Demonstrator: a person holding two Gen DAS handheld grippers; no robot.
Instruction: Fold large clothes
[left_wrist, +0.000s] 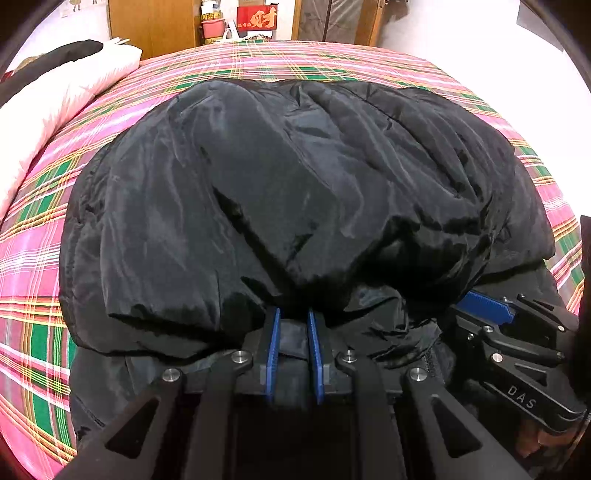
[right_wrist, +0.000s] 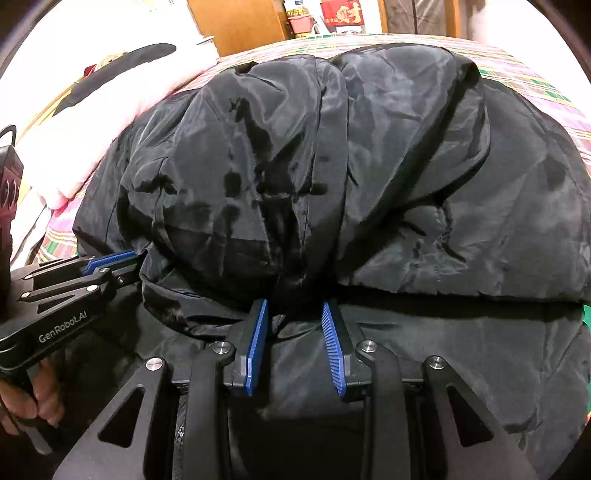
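Plaid cotton bedspread (left_wrist: 44, 206), pink and green, carries the black padded jacket (left_wrist: 258, 184) just ahead of both tools. Its slick, puffy shell mounds over the fingertips. Left gripper (left_wrist: 294, 325) has its blue ribbed pads narrowly parted around a fold; right gripper (right_wrist: 294, 314) stands wider, apparently pinching nothing firmly. Slippery fabric could slide free mid-fold, collapsing the layer.

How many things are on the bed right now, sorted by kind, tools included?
Black jacket: 1
Pink-and-white bedding on the left side of the bed: 1
Tools: 2, the left tool and the right tool, each with its tips at the jacket's folded edge
Total: 4
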